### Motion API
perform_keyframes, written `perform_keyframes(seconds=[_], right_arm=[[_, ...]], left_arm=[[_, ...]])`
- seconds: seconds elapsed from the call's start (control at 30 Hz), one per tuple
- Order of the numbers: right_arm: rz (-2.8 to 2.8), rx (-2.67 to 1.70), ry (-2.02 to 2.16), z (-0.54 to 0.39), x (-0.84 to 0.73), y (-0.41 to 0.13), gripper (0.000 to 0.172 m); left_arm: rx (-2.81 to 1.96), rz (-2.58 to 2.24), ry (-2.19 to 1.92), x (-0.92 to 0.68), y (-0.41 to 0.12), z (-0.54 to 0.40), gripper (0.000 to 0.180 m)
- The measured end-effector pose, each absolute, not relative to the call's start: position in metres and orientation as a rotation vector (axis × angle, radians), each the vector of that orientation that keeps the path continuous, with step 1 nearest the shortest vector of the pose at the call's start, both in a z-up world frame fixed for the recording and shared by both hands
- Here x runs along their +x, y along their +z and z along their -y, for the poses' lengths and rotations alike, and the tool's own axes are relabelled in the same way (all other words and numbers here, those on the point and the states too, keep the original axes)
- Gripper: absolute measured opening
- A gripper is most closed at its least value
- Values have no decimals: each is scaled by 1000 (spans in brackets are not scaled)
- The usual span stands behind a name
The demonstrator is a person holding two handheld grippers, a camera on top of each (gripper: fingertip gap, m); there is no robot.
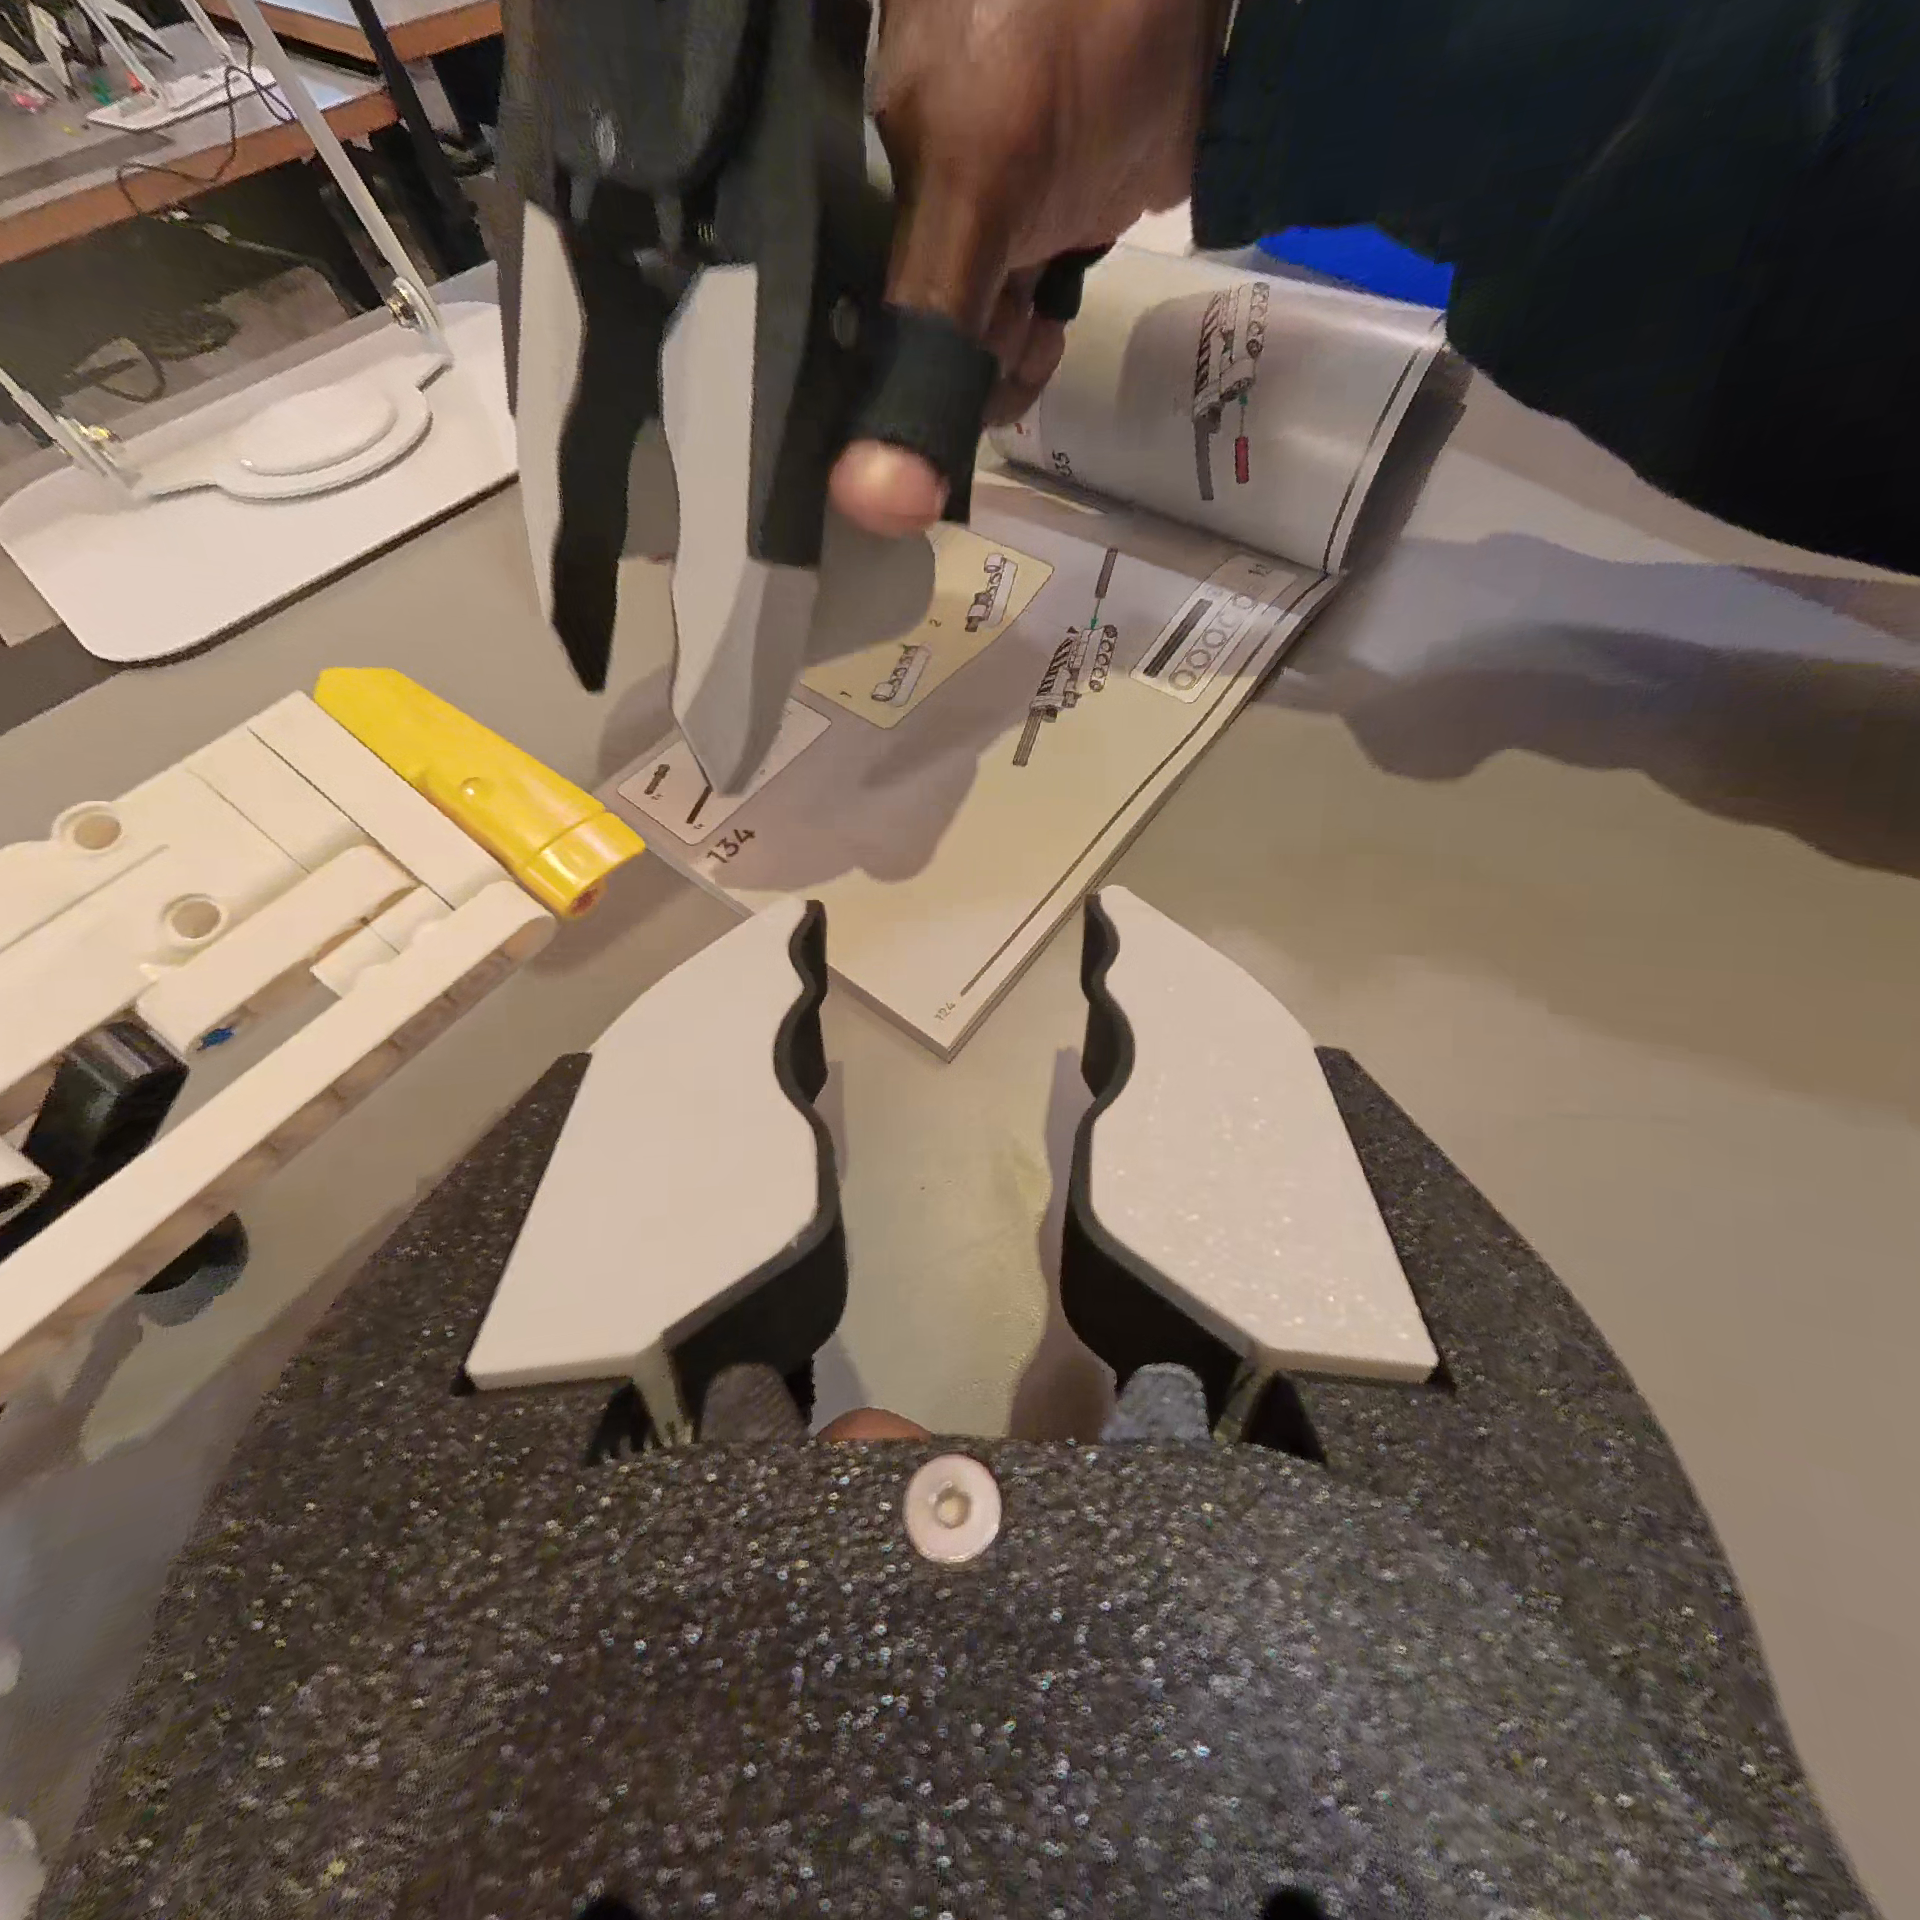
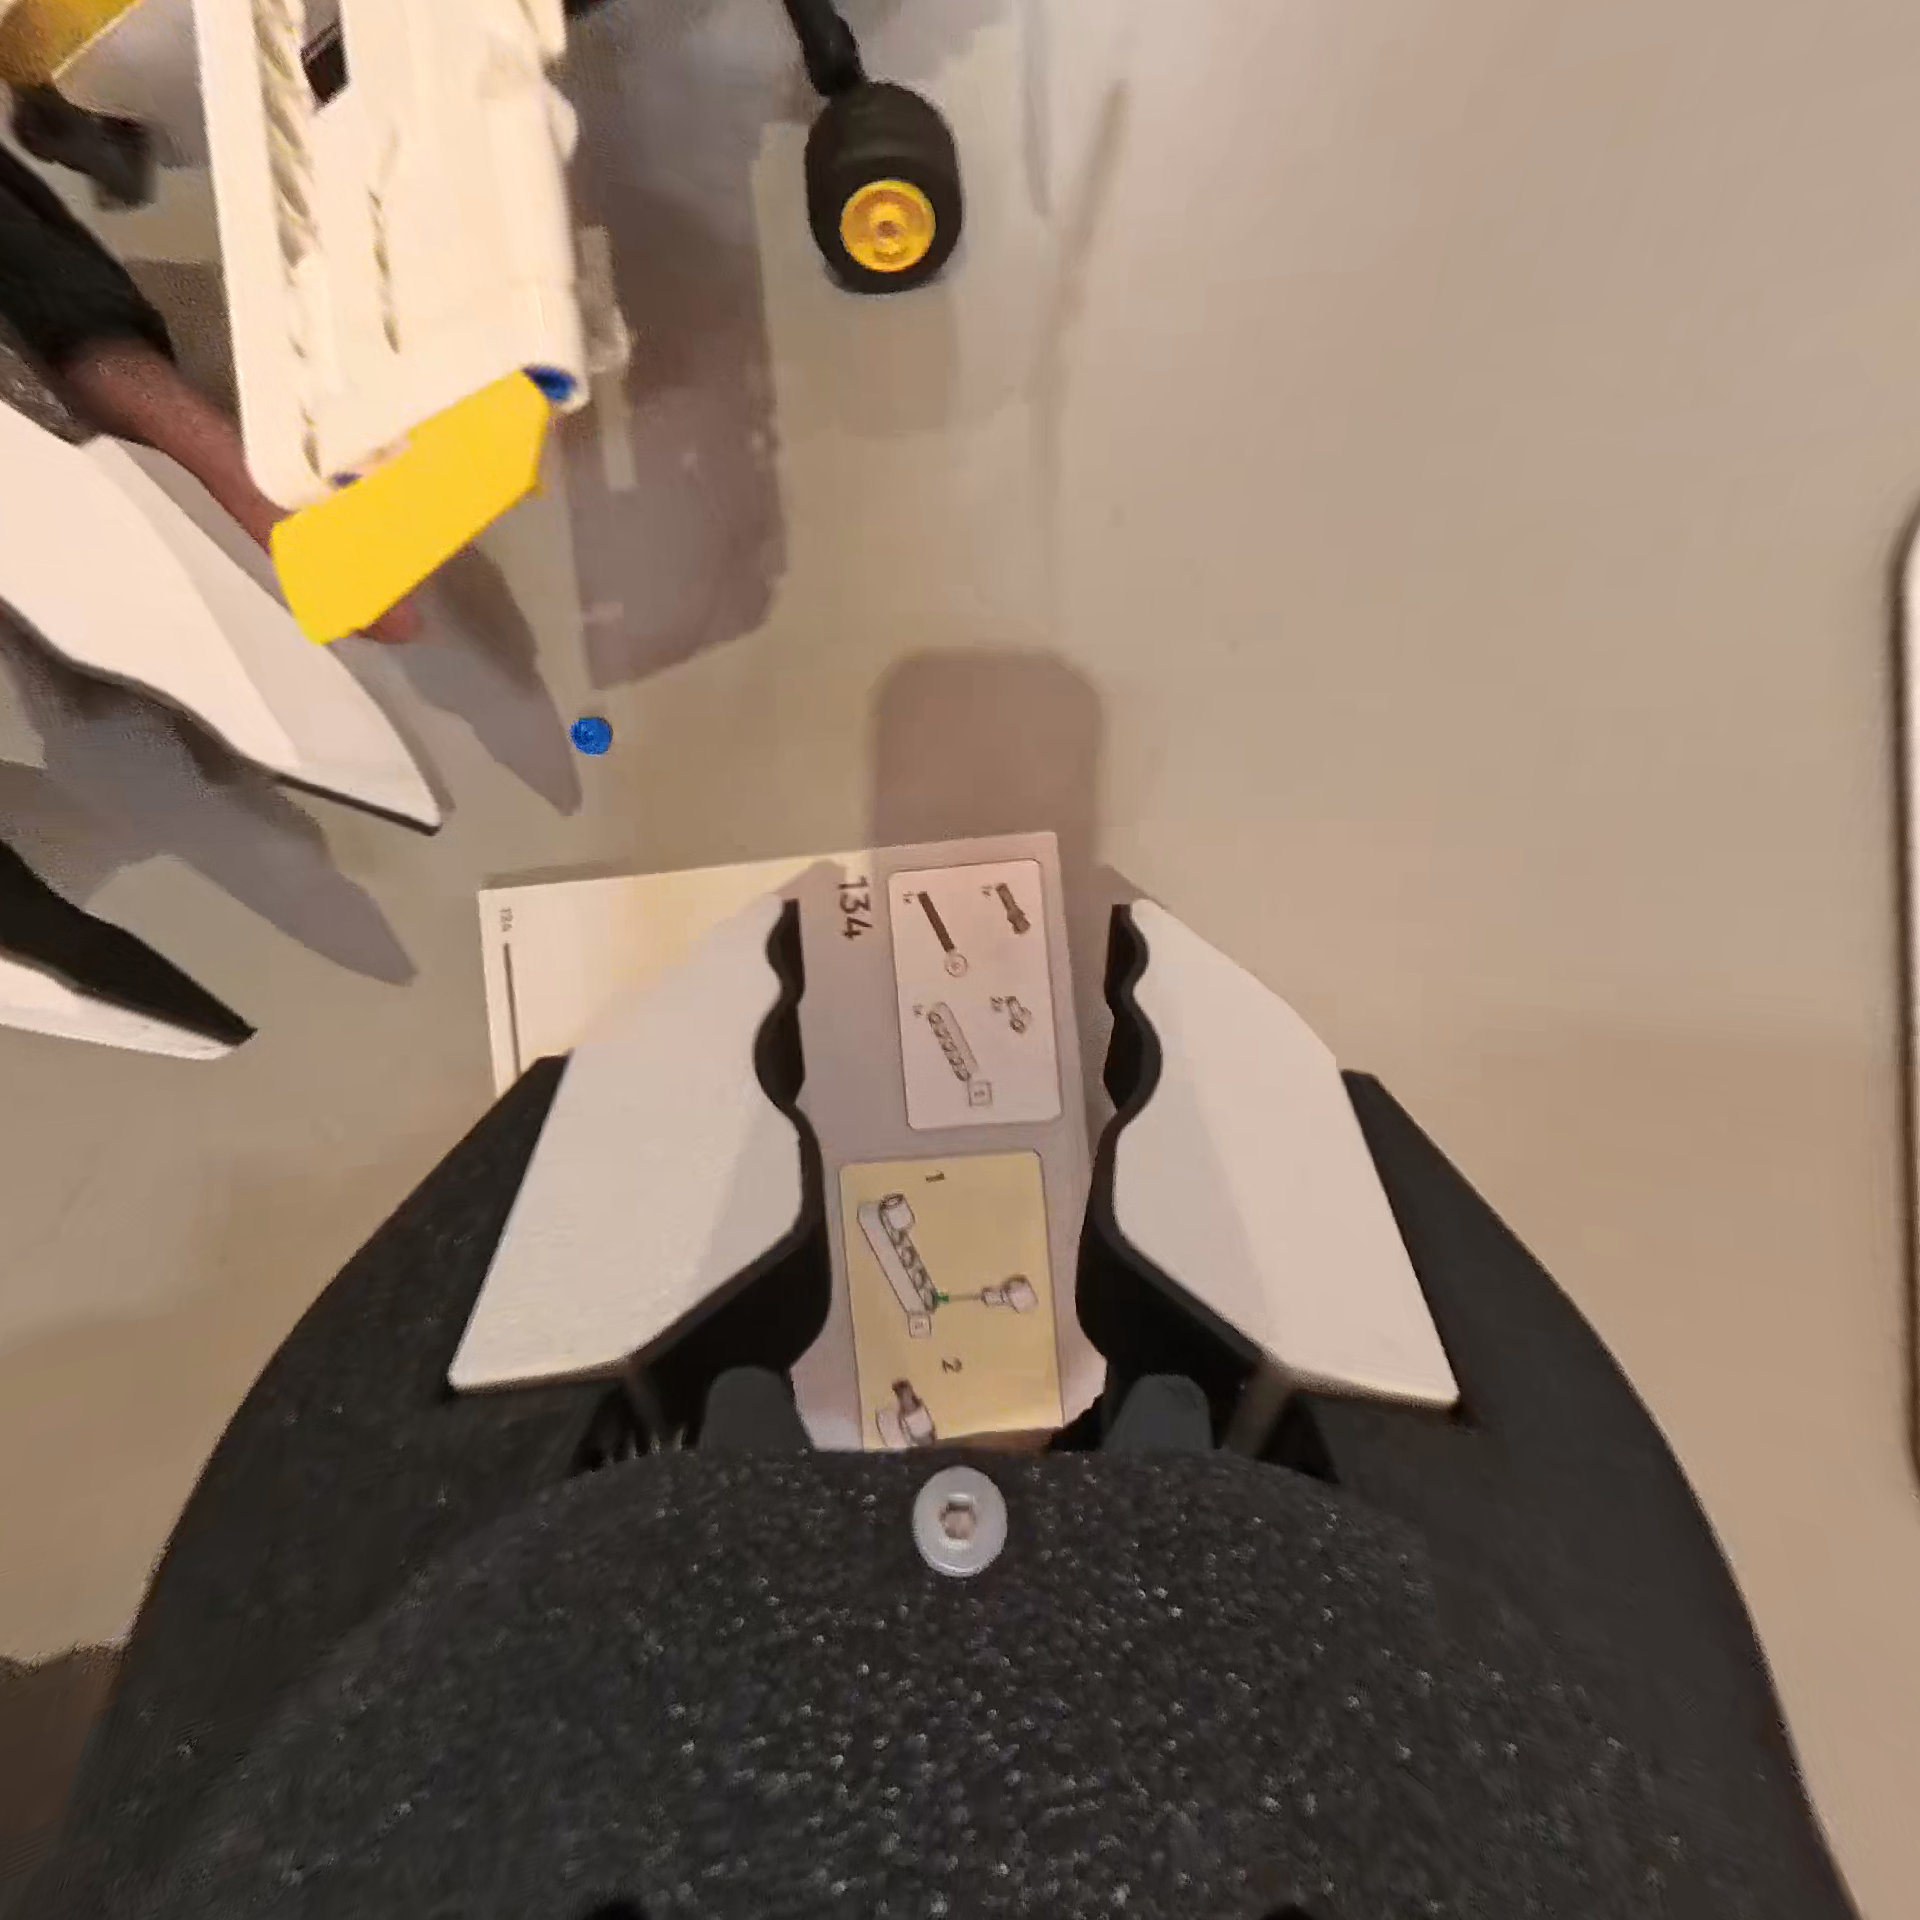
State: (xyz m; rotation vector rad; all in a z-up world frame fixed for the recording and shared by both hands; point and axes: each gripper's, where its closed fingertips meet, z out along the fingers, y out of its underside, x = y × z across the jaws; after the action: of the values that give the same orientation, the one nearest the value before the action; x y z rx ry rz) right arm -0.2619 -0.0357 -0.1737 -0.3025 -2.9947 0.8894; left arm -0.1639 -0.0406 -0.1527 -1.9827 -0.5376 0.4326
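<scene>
An open instruction booklet (image 1: 997, 831) lies on the beige table (image 1: 1455, 1039). My left gripper (image 1: 954, 914) is open and empty, low over the table by the booklet's near corner. My right gripper (image 2: 956, 925) is open and empty and points straight down over the booklet's page (image 2: 966, 997). In the left wrist view the right gripper (image 1: 660, 727) hangs from a person's hand (image 1: 997, 156), one fingertip (image 1: 727, 769) at the page. A white and yellow brick model (image 1: 312, 883) lies left of the booklet; it also shows in the right wrist view (image 2: 395, 312), next to my left gripper (image 2: 343, 925).
A black wheel with a yellow hub (image 2: 883, 208) and a small blue pin (image 2: 590, 735) lie on the table beyond the booklet. A white tray with a stand (image 1: 260, 499) sits at the back left. A dark sleeve (image 1: 1610, 260) reaches in from the right.
</scene>
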Motion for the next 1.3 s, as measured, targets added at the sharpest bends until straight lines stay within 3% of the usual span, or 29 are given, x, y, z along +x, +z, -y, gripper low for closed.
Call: perform_keyframes(seconds=[0.23,0.47,0.63,1.3], right_arm=[[2912,-425,940,49,-265,-187,61],[2786,-557,1159,54,-269,-182,54],[2776,-512,1137,52,-268,-177,46],[2819,-441,1056,56,-262,-188,48]], left_arm=[[-1977,546,435,-166,-152,46,47],[-1974,558,420,-167,-153,46,47],[-1972,576,388,-168,-153,46,47],[-1968,582,362,-168,-154,46,46]])
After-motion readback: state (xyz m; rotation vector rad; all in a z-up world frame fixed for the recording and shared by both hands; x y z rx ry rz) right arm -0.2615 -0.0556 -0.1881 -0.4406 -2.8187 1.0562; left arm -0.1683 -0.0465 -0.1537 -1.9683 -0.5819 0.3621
